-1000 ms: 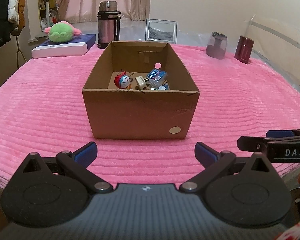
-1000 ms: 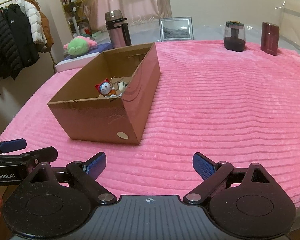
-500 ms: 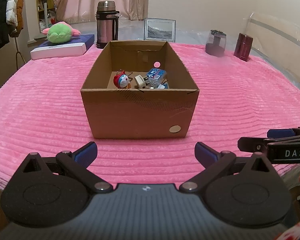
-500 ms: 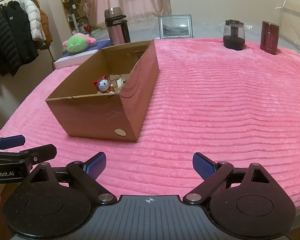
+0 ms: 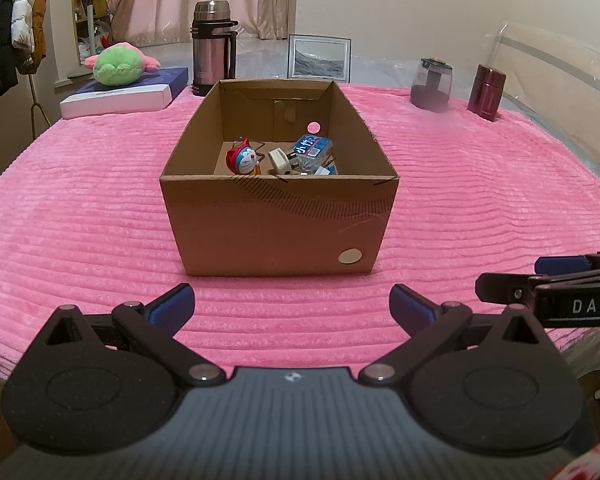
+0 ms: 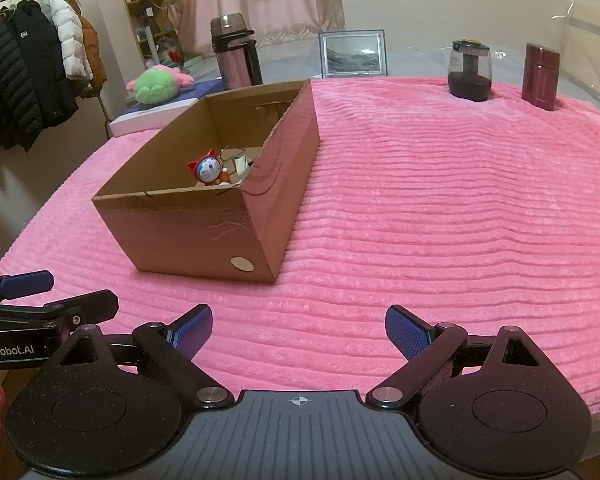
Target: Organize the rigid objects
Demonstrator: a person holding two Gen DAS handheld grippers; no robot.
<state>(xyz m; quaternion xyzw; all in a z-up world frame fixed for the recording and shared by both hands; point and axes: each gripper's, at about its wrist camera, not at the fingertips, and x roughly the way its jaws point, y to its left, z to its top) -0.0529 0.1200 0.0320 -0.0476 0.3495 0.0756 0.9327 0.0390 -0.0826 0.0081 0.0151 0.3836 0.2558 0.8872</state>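
Note:
An open cardboard box [image 5: 278,224] [image 6: 188,228] stands on the pink ribbed cover. Inside lie a Doraemon toy [image 5: 243,158] [image 6: 209,168], a cream plug [image 5: 280,161] and a blue packet [image 5: 313,149]. My left gripper [image 5: 292,310] is open and empty, low in front of the box's near wall. My right gripper [image 6: 299,330] is open and empty, to the right of the box's near corner. Each gripper shows at the edge of the other's view.
At the back stand a steel thermos [image 5: 212,48], a framed picture [image 5: 319,58], a dark glass jar [image 5: 431,84], a maroon canister [image 5: 488,92], and a green plush [image 5: 118,65] on a flat box [image 5: 124,96]. A coat rack [image 6: 32,80] stands left.
Both grippers have drawn back slightly and risen a little; the box looks marginally farther and lower. Jaws stay open.

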